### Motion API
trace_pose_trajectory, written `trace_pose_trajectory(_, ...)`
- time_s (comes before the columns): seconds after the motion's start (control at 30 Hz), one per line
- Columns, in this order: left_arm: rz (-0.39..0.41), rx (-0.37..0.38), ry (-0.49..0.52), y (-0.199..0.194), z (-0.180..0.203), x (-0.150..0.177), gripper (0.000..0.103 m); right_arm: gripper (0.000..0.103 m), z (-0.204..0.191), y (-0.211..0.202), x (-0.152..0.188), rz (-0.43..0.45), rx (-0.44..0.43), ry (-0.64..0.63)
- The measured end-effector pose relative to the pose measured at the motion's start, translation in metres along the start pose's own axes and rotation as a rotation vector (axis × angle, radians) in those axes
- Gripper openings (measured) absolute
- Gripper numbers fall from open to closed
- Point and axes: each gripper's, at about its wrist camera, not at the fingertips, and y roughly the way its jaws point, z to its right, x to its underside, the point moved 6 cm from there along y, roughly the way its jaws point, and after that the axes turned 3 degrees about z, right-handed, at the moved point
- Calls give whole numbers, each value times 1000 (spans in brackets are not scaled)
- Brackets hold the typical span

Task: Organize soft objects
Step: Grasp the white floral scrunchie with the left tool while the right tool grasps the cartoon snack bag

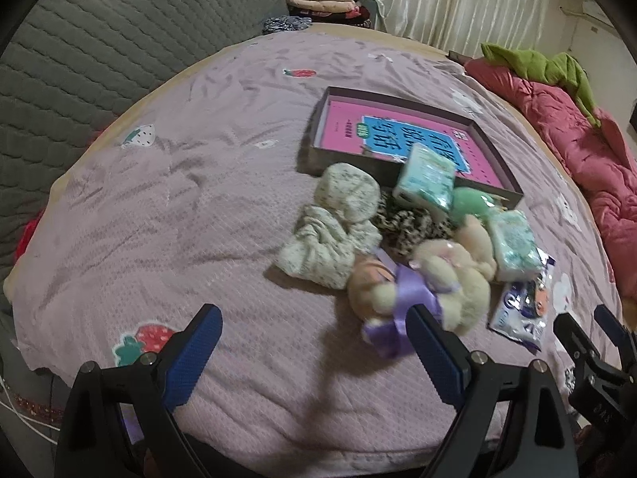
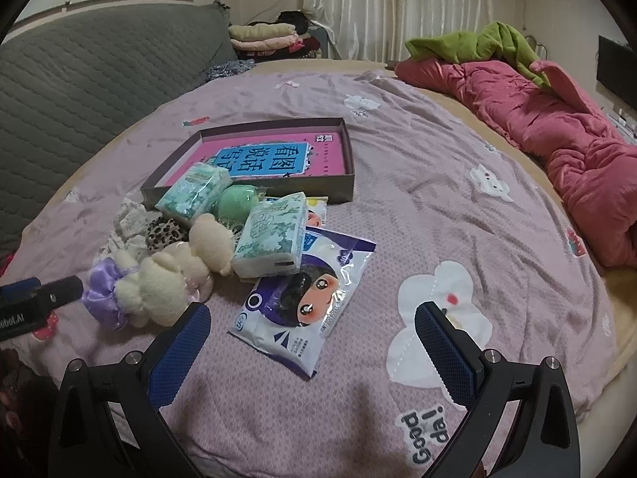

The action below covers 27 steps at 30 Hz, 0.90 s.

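A pile of soft things lies on the pink bedspread [image 1: 167, 215] in front of a shallow brown box [image 1: 318, 147] with a pink book in it. The pile holds a cream plush toy [image 1: 450, 275] with a purple ribbon, a floral cloth [image 1: 334, 223], a leopard scrunchie [image 1: 406, 223], a green ball [image 1: 469, 203], two tissue packs [image 1: 426, 179] and a wet-wipe pouch [image 1: 521, 310]. My left gripper [image 1: 314, 318] is open and empty, just short of the plush. My right gripper [image 2: 314, 322] is open and empty, over the wet-wipe pouch [image 2: 306, 298], beside the plush [image 2: 167, 279].
A grey quilted headboard [image 1: 79, 59] stands at the left. A red duvet [image 2: 557, 139] with a green garment [image 2: 477, 44] lies along the right side. Folded clothes [image 2: 262, 36] sit behind the bed by white curtains. The box [image 2: 254, 195] also shows in the right wrist view.
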Motion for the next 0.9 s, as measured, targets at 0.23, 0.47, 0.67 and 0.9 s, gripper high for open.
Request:
trace_pose_trajectory(0.23, -20, 0, 1, 24, -6, -23, 94, 103, -1, 20, -7, -19, 7, -4)
trace_pose_trajectory(0.47, -80, 12, 37, 56, 0, -37, 94, 103, 16, 42, 3, -94, 22, 47)
trace_pose_trajectory(0.67, -113, 14, 67, 83, 12, -39, 93, 103, 22, 60, 10, -148, 31, 83)
trace_pose_trajectory(0.9, -116, -11, 37, 99, 0, -39, 93, 103, 13, 82, 13, -194, 27, 115)
